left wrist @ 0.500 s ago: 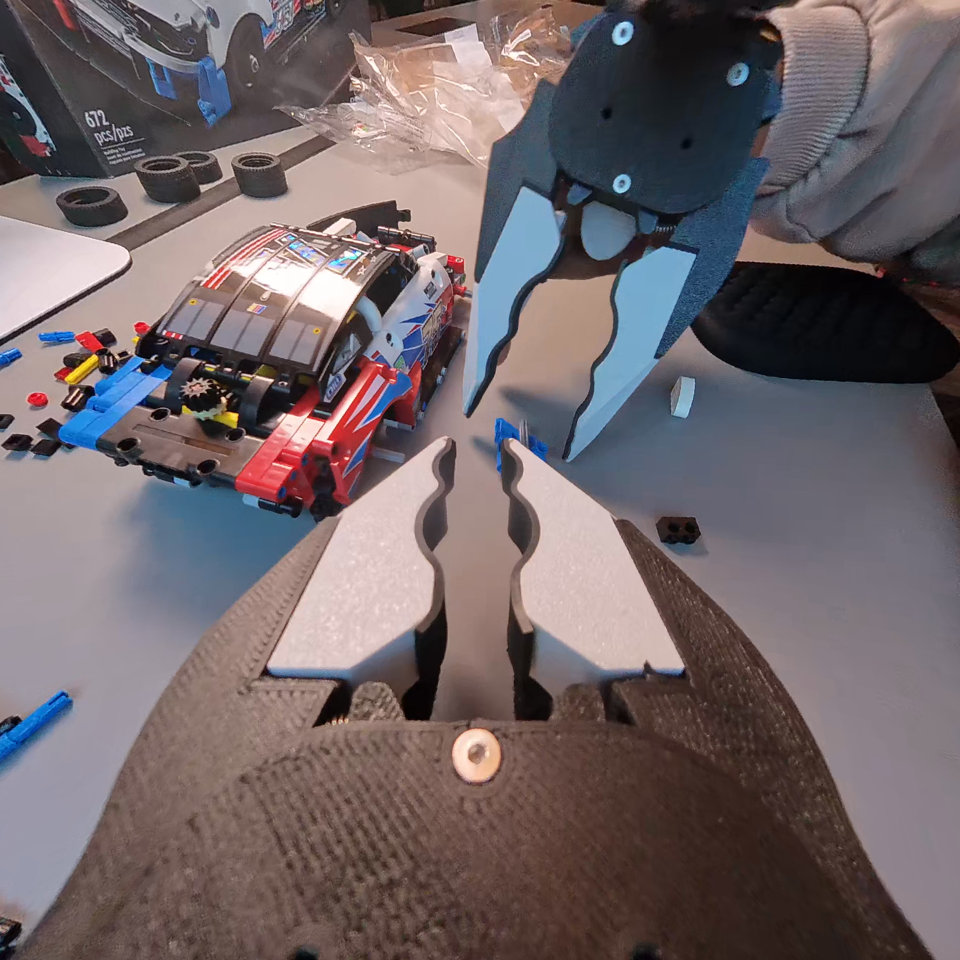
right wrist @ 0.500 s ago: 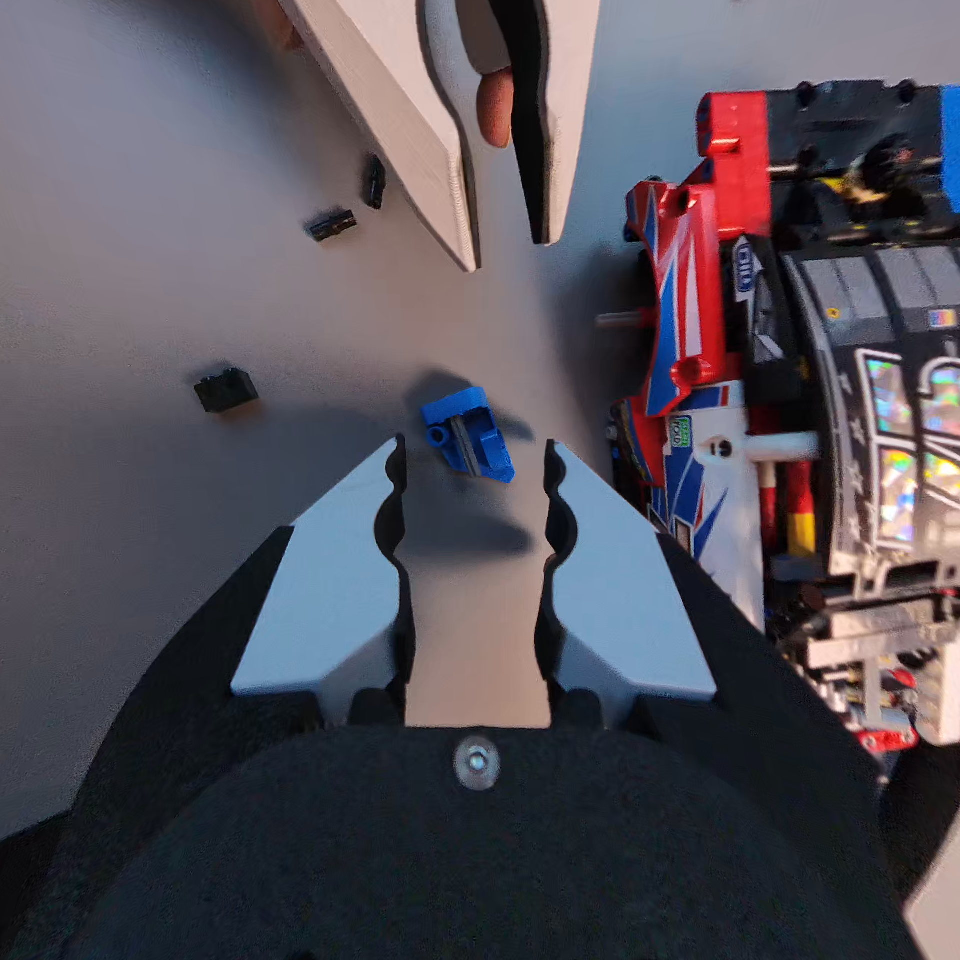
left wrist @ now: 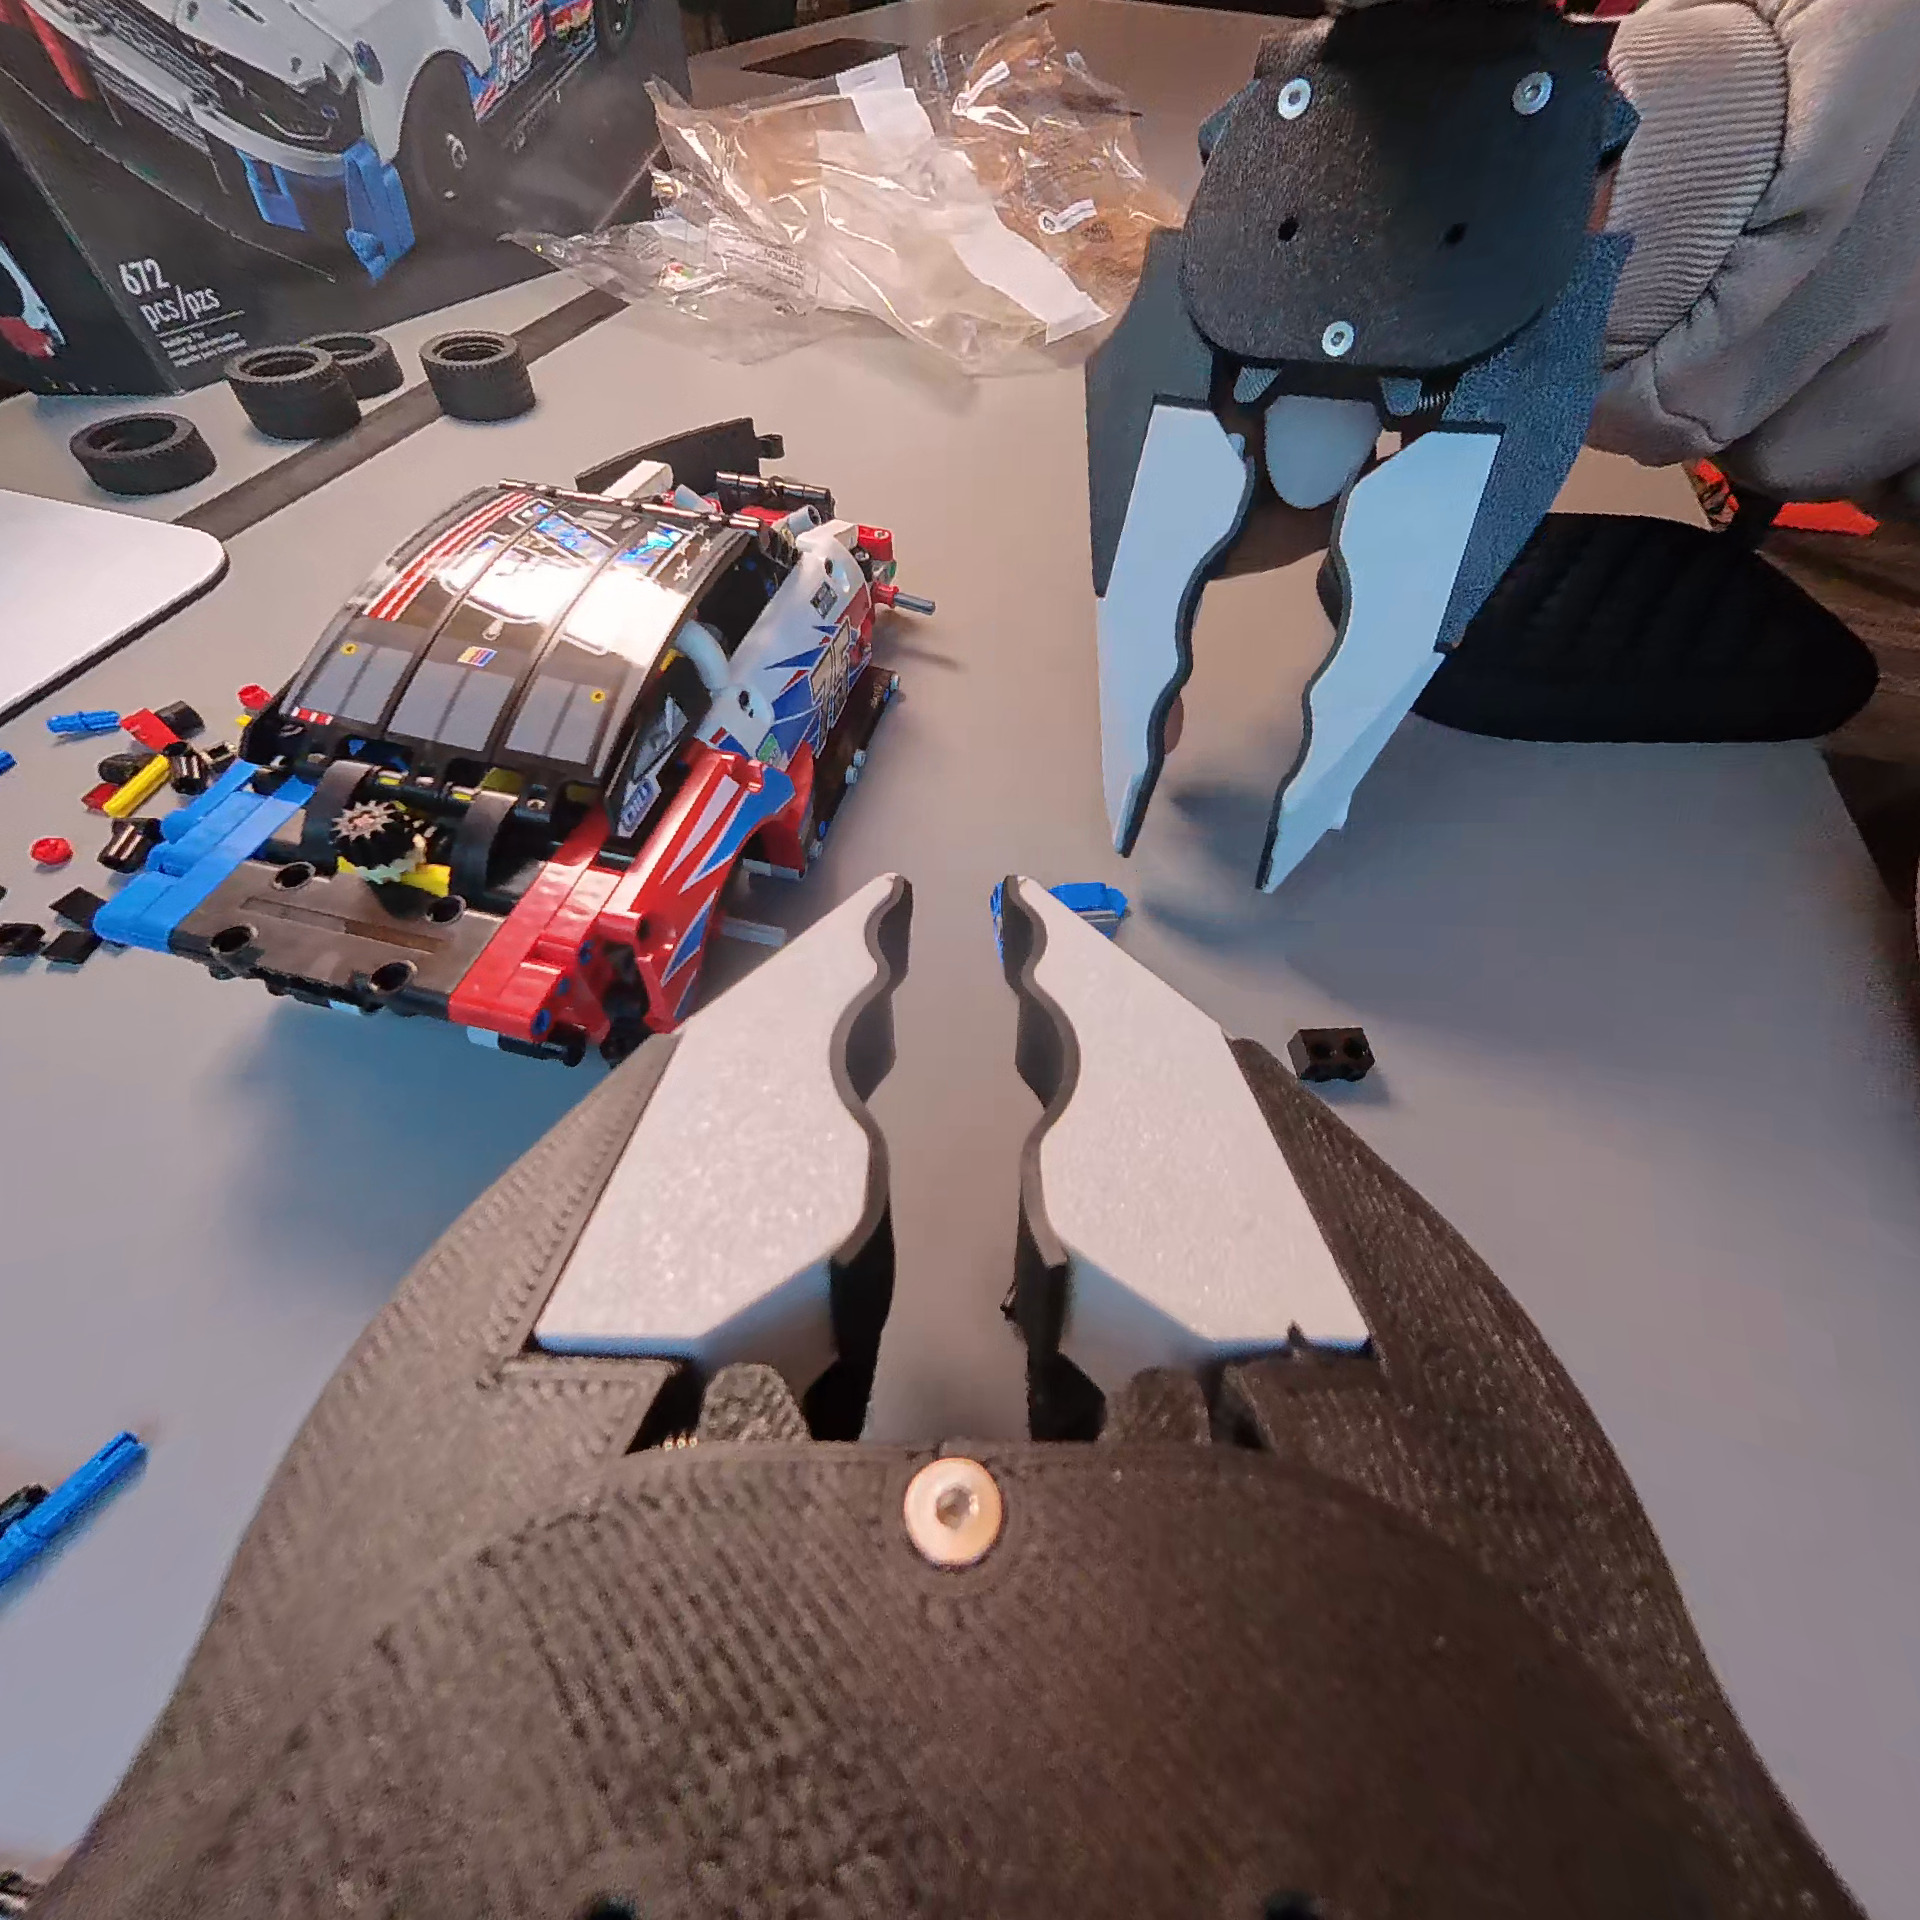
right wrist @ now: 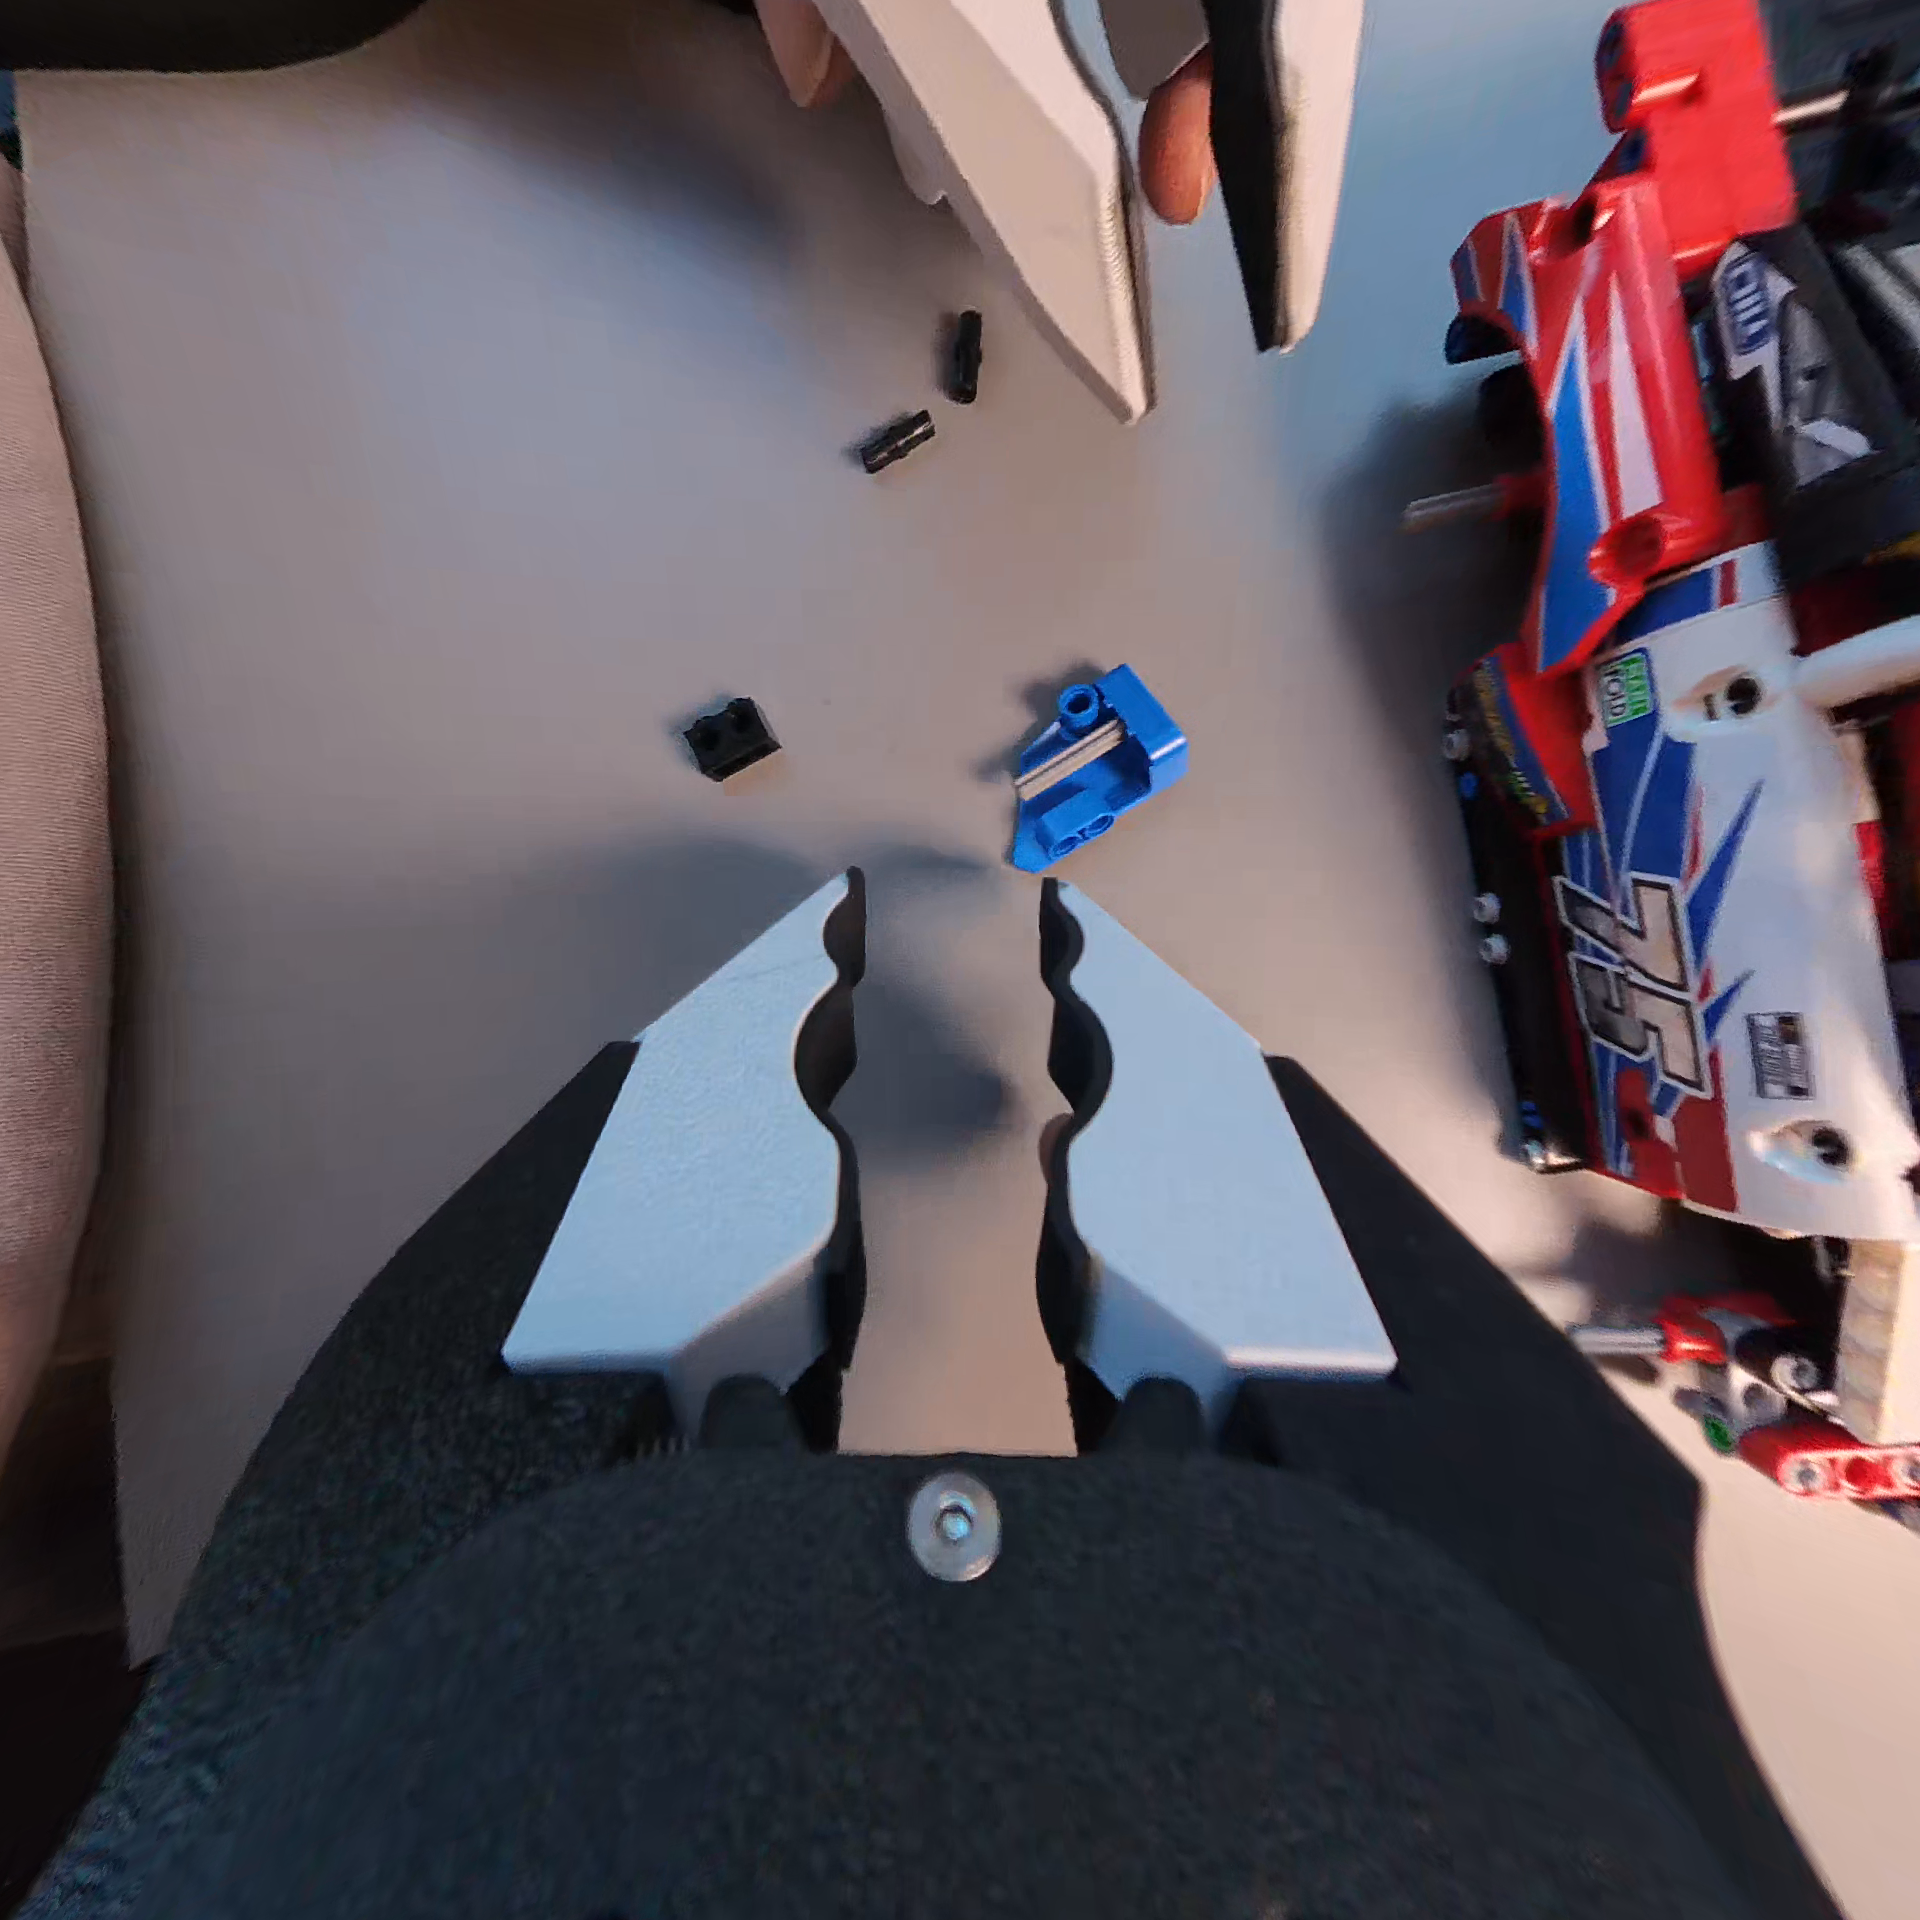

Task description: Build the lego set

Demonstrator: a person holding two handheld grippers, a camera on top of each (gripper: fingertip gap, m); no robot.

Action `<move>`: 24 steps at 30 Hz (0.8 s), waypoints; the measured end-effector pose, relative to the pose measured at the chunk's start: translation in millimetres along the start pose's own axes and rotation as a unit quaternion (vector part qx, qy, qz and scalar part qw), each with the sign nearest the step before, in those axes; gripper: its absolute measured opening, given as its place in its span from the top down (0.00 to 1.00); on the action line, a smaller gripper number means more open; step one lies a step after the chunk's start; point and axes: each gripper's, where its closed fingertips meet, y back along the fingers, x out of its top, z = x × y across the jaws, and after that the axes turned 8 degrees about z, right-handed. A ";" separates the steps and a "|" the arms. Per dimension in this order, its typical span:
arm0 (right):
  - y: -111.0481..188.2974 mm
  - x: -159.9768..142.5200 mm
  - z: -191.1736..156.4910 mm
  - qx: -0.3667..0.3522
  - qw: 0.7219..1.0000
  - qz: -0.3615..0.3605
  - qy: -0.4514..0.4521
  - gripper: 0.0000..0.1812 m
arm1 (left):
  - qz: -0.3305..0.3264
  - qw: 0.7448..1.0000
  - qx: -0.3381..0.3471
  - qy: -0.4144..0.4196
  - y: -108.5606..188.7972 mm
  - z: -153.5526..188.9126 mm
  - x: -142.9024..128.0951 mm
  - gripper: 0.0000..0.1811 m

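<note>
Right wrist view: wedge-shaped blue brick.

Blue piece, red-white-blue car, seemingly striped

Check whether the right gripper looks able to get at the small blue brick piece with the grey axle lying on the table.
Probably yes: the right gripper is open, and the blue piece lies just beyond its fingertips on bare grey table, nothing between.

The right gripper has drawn back and up from the blue lego piece, which now lies turned on the table, ahead of its parted tips rather than between them
</note>
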 end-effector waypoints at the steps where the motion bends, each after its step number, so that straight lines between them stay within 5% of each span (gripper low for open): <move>1: 1.9 3.4 6.0 -0.008 1.000 0.007 0.003 0.83 | 0.000 1.000 0.002 -0.001 0.5 -0.1 0.3 0.92; 5: -2.1 5.5 29.2 -0.028 0.999 -0.007 0.021 0.79 | -0.004 1.000 0.014 -0.005 2.0 -3.2 -1.7 0.92; 11: -13.1 10.5 26.3 0.032 0.993 -0.012 0.114 0.63 | -0.010 1.000 0.019 0.003 1.2 -7.0 -7.5 0.92; 19: -24.4 9.1 24.8 0.052 0.989 -0.022 0.136 0.81 | -0.005 1.000 0.016 0.008 1.7 -7.6 -6.4 0.92; 24: -5.3 -9.1 43.3 0.019 0.993 -0.033 0.115 0.82 | -0.006 1.000 0.013 0.009 1.4 -7.2 -6.7 0.92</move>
